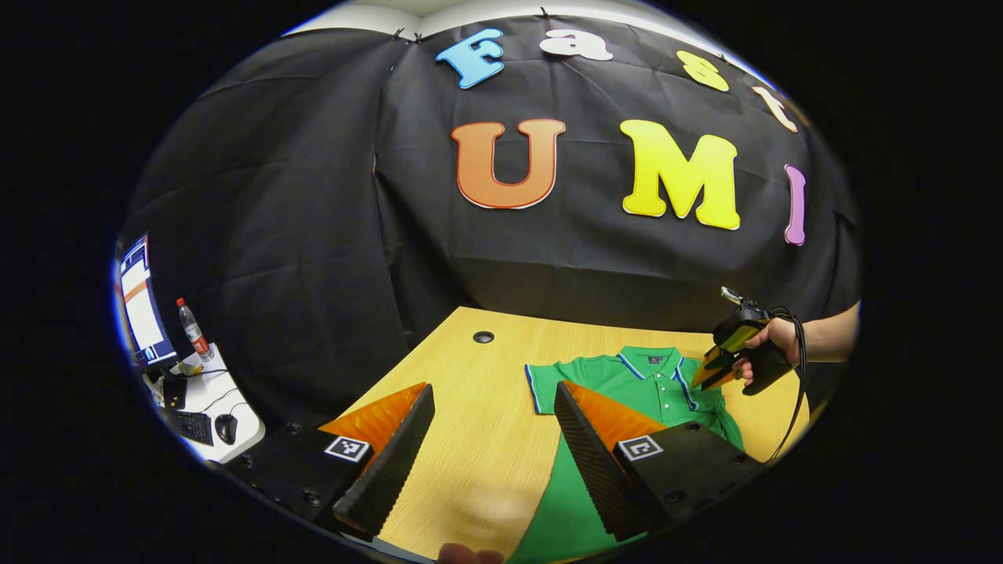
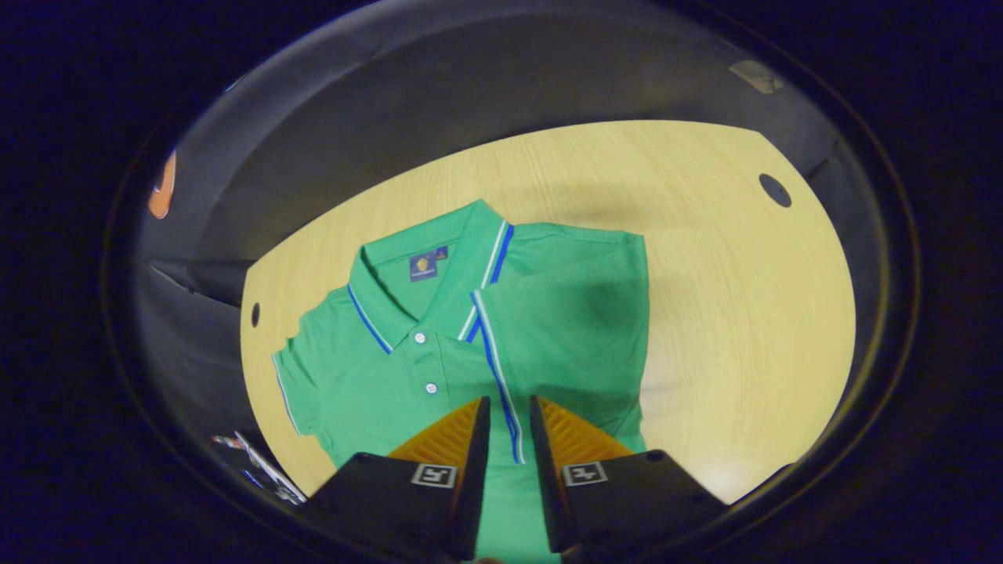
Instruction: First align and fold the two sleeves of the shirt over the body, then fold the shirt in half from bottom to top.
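You are working the sleeve step: the green shirt (image 2: 439, 352) is lying on the wooden table (image 2: 729, 313), one sleeve (image 2: 572, 329) already folded over the body. Your right gripper (image 2: 509, 427) is hovering nearly closed above that sleeve's striped hem, pinching nothing I can confirm; your left gripper (image 1: 494, 439) is spread wide beside the shirt's other sleeve (image 1: 548, 380), which I judge needs grasping next.

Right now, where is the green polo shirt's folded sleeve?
In the right gripper view, the folded sleeve lies across the green polo shirt, right of its collar, on the wooden table.
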`<state>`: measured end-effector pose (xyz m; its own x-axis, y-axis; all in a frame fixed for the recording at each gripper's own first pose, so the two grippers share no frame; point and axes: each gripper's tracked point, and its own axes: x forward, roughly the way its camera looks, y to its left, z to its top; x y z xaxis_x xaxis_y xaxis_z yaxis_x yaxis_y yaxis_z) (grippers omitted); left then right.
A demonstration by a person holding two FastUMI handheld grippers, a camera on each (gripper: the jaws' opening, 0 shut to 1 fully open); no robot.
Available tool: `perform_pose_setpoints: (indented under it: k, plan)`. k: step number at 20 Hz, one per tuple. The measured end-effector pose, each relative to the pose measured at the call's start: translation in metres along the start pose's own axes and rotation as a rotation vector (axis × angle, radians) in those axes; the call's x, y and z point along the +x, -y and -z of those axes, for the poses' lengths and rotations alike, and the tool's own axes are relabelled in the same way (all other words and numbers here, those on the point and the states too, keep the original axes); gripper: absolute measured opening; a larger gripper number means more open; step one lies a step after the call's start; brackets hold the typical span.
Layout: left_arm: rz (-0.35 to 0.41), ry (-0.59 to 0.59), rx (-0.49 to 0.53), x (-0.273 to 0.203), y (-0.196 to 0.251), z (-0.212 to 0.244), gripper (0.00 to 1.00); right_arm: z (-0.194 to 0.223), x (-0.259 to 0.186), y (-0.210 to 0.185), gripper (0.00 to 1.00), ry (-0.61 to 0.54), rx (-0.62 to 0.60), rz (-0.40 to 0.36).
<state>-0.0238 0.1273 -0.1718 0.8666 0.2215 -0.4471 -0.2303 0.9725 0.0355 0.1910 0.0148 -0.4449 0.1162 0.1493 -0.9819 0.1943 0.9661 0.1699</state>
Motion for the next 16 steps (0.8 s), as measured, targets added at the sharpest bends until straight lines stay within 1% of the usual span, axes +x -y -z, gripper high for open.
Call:
perform_pose_setpoints:
  k: [1, 3, 4, 5, 6, 7, 8, 10, 12, 13, 14, 15, 16]
  plan:
    - [0.011, 0.0, -0.005, 0.001, 0.002, -0.002, 0.99, 0.0, -0.003, -0.002, 0.38, 0.014, -0.003, -0.009]
    - [0.025, -0.008, -0.015, 0.004, 0.003, -0.001, 0.99, 0.001, -0.016, 0.004, 0.78, 0.036, -0.033, 0.012]
    - [0.038, -0.01, -0.018, 0.007, 0.006, -0.001, 0.99, 0.002, -0.023, 0.005, 0.81, 0.061, -0.042, 0.017]
    - [0.048, -0.008, -0.017, 0.008, 0.008, -0.002, 0.99, 0.003, -0.033, 0.006, 0.81, 0.091, -0.053, 0.018]
    - [0.066, -0.006, -0.016, 0.01, 0.01, -0.006, 0.99, 0.007, -0.045, 0.008, 0.7, 0.122, -0.074, 0.021]
    - [0.095, -0.002, -0.021, 0.013, 0.014, -0.007, 0.99, 0.012, -0.056, 0.01, 0.81, 0.153, -0.103, 0.028]
    - [0.123, -0.002, -0.031, 0.014, 0.017, -0.008, 0.99, 0.017, -0.069, 0.013, 0.81, 0.186, -0.137, 0.032]
    - [0.155, -0.019, -0.046, 0.022, 0.022, -0.007, 0.99, 0.026, -0.1, 0.015, 0.81, 0.271, -0.198, 0.024]
    - [0.192, -0.037, -0.059, 0.029, 0.025, -0.006, 0.99, 0.034, -0.137, 0.017, 0.84, 0.373, -0.226, 0.001]
    - [0.213, -0.047, -0.064, 0.033, 0.029, -0.005, 0.99, 0.039, -0.157, 0.017, 0.76, 0.425, -0.227, -0.016]
    - [0.242, -0.06, -0.072, 0.038, 0.032, -0.002, 0.99, 0.041, -0.178, 0.016, 0.84, 0.485, -0.235, -0.04]
    - [0.256, -0.095, -0.071, 0.042, 0.035, 0.005, 0.99, 0.044, -0.199, 0.018, 0.76, 0.551, -0.259, -0.051]
    - [0.281, -0.13, -0.072, 0.047, 0.038, 0.012, 1.0, 0.048, -0.22, 0.019, 0.84, 0.617, -0.296, -0.056]
